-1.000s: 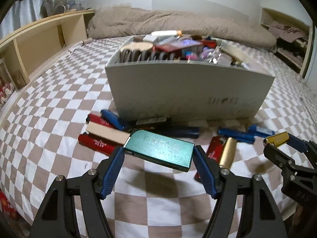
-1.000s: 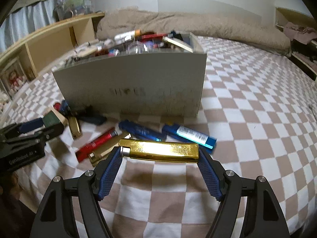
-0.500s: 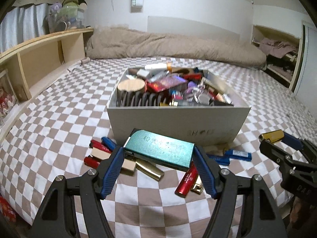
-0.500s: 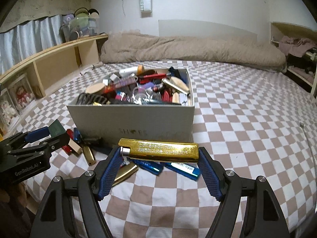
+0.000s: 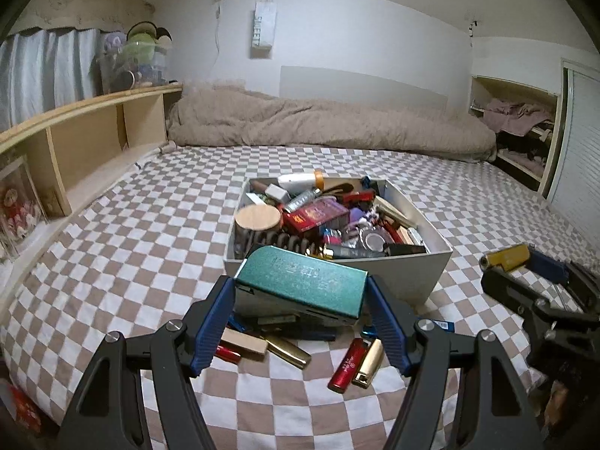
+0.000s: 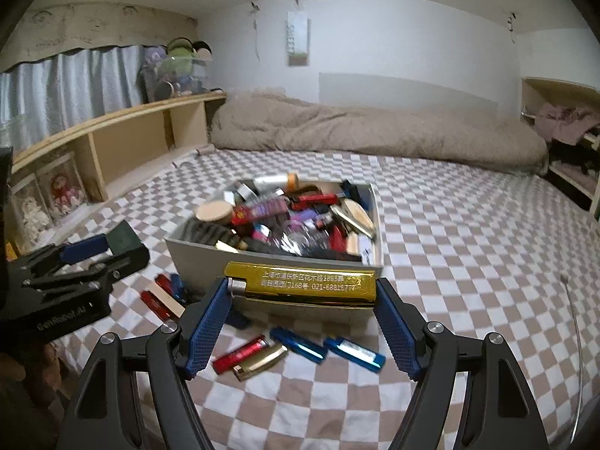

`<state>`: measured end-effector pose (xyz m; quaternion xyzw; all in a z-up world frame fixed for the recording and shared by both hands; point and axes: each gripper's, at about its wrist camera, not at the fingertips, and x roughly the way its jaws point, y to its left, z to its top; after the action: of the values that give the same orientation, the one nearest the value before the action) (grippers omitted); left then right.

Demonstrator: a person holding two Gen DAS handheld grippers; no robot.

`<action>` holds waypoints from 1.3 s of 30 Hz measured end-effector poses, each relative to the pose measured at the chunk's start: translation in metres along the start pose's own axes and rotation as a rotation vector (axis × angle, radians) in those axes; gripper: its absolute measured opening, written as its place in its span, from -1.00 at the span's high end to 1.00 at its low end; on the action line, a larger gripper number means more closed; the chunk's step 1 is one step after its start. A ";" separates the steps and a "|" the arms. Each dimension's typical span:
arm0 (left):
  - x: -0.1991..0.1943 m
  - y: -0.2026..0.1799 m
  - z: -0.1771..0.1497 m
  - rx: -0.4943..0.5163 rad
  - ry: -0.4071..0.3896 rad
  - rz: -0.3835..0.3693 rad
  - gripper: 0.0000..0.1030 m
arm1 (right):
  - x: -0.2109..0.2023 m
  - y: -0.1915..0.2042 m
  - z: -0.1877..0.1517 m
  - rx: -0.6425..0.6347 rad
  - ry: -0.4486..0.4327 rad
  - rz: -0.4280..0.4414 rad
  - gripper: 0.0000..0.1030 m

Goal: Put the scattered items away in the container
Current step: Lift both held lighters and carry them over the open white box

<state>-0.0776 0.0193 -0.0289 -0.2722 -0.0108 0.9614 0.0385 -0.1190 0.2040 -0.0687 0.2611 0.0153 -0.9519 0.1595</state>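
Jaws, lighters gripped, now higher above box point(image 5: 431, 273)

A green lighter point(image 5: 300, 281), a gold lighter point(image 6: 303, 285), a brown-and-white checked bedsheet point(image 5: 150, 232).

Two grippers point(image 5: 300, 300); one box point(image 5: 431, 281)

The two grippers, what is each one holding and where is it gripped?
Left gripper: green box, by its short ends. Right gripper: gold lighter, by its ends.
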 end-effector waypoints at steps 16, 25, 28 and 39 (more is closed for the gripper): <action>-0.016 0.013 0.063 0.010 -0.110 0.011 -0.38 | 0.002 0.008 0.087 -0.105 -0.050 0.057 -0.50; 0.006 0.004 0.099 0.054 -0.121 -0.006 -0.39 | 0.024 -0.003 0.125 -0.129 -0.009 0.067 -0.50; 0.018 0.001 0.109 0.065 -0.118 -0.008 -0.39 | 0.037 -0.009 0.137 -0.144 0.024 0.076 -0.50; 0.069 -0.008 0.123 0.070 -0.077 -0.037 -0.39 | 0.097 -0.027 0.144 -0.216 0.138 0.062 -0.50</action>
<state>-0.2001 0.0326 0.0401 -0.2331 0.0162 0.9701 0.0653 -0.2767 0.1844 0.0054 0.3078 0.1206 -0.9191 0.2144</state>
